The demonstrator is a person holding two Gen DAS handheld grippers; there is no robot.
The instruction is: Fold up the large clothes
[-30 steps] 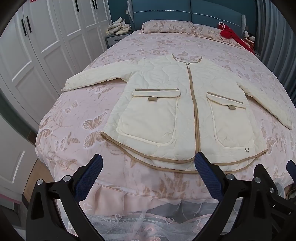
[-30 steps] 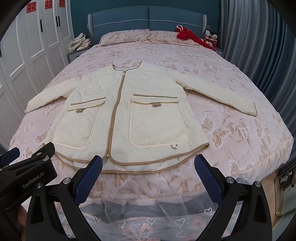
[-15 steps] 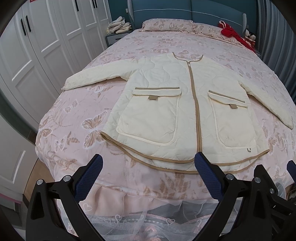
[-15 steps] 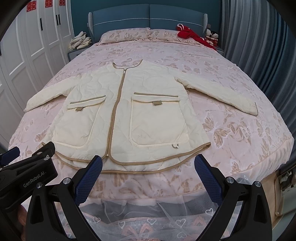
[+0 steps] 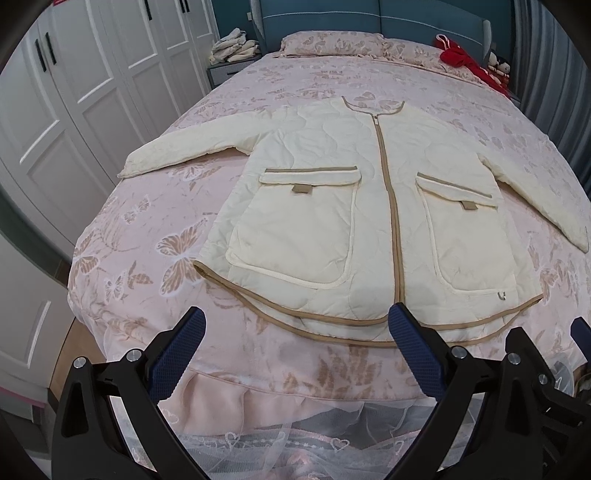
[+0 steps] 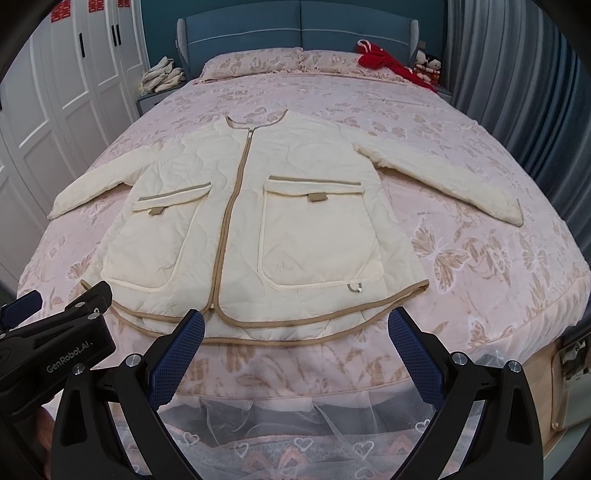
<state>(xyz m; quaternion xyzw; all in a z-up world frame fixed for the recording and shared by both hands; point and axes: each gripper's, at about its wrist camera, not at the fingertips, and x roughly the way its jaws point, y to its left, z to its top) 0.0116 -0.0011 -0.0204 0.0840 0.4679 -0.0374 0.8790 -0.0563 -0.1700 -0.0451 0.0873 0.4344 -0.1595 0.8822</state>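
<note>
A cream quilted jacket (image 5: 332, 206) (image 6: 288, 221) with tan trim, a zipped front and two flap pockets lies flat, face up, on a pink butterfly-print bed (image 5: 147, 236) (image 6: 480, 258), both sleeves spread sideways. My left gripper (image 5: 295, 354) hovers open over the bed's foot edge, just short of the hem, nothing between its blue pads. Beside it, my right gripper (image 6: 295, 350) is likewise open and empty in front of the hem. The left gripper's body (image 6: 55, 339) shows at the lower left of the right wrist view.
White wardrobe doors (image 5: 74, 92) stand along the left. A blue headboard (image 6: 295, 29), pillows, a red garment (image 6: 384, 62) and small dolls are at the far end. Folded cloths (image 6: 162, 75) sit on a nightstand. Grey curtains (image 6: 517, 74) hang at right. A lace bed skirt (image 6: 295, 424) hangs below.
Both grippers have edged slightly forward toward the bed, so the jacket hem sits a little closer to the fingertips. Jaws stay open; the jacket has not moved.
</note>
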